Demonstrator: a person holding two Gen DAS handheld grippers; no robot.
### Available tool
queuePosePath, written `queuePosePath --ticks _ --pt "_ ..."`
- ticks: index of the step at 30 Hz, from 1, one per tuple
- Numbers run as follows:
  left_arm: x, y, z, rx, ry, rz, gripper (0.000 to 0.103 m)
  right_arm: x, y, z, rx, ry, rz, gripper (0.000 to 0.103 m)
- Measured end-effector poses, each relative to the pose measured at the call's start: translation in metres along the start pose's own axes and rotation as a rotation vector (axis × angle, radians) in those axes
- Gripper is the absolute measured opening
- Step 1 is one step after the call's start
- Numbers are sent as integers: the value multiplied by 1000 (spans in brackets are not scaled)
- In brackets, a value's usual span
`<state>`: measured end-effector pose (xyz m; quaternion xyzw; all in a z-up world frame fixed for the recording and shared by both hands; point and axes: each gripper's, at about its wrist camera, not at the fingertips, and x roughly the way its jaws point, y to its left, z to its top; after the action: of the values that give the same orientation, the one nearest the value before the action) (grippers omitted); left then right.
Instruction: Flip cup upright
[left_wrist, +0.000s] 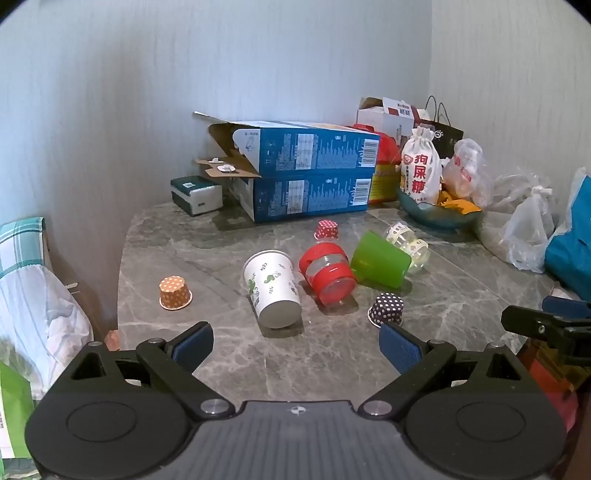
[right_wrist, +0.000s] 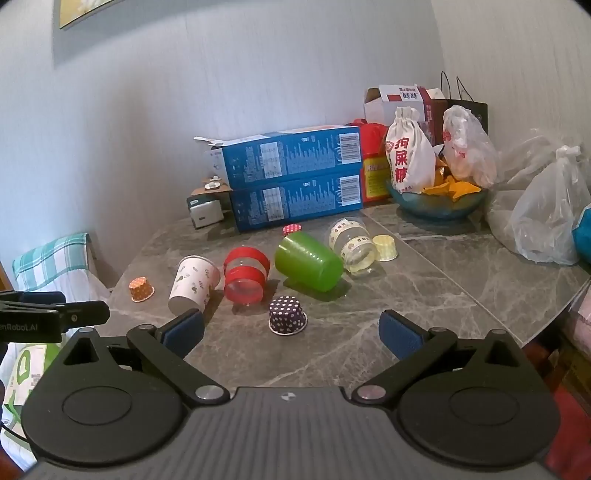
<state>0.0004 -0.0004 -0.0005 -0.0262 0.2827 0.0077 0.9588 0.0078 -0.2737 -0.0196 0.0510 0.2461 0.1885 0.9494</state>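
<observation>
Several cups lie on their sides on the grey marble table (left_wrist: 229, 354): a white paper cup with green print (left_wrist: 273, 288) (right_wrist: 194, 282), a clear cup with red bands (left_wrist: 328, 273) (right_wrist: 244, 275), a green plastic cup (left_wrist: 379, 259) (right_wrist: 308, 261) and a clear printed cup (left_wrist: 408, 242) (right_wrist: 352, 247). Small dotted paper cups stand upside down: orange (left_wrist: 174, 292) (right_wrist: 141, 289), dark purple (left_wrist: 386, 309) (right_wrist: 287, 315), red (left_wrist: 326, 229) (right_wrist: 291, 229) and yellow (right_wrist: 385, 247). My left gripper (left_wrist: 297, 349) is open and empty, just short of the white cup. My right gripper (right_wrist: 291, 334) is open and empty, near the purple cup.
Two stacked blue boxes (left_wrist: 310, 173) (right_wrist: 291, 177) stand at the back with a tissue pack (left_wrist: 197, 194). A blue bowl (right_wrist: 437, 205) with a white pouch, bags and cartons fill the back right. Plastic bags (right_wrist: 546, 225) sit at right. A chair with checked cloth (right_wrist: 51, 262) stands left.
</observation>
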Motion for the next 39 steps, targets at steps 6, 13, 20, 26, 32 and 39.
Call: queuePosePath --ticks 6,13,20,26,32,39 --pt "2 -4 -4 0 2 1 98 0 -1 -2 4 2 -1 102" --pt "3 -5 -6 0 9 -1 98 2 -2 -3 10 7 -1 102" --pt "6 -8 -5 3 21 0 98 4 -4 -3 14 15 4 102" --pt "7 -8 -6 6 16 1 98 4 -5 -4 15 16 4 102" --pt "7 -8 -5 11 33 4 98 4 -6 -4 27 18 6 102" --pt "8 -8 -6 11 18 3 98 7 -7 -4 28 26 10 102"
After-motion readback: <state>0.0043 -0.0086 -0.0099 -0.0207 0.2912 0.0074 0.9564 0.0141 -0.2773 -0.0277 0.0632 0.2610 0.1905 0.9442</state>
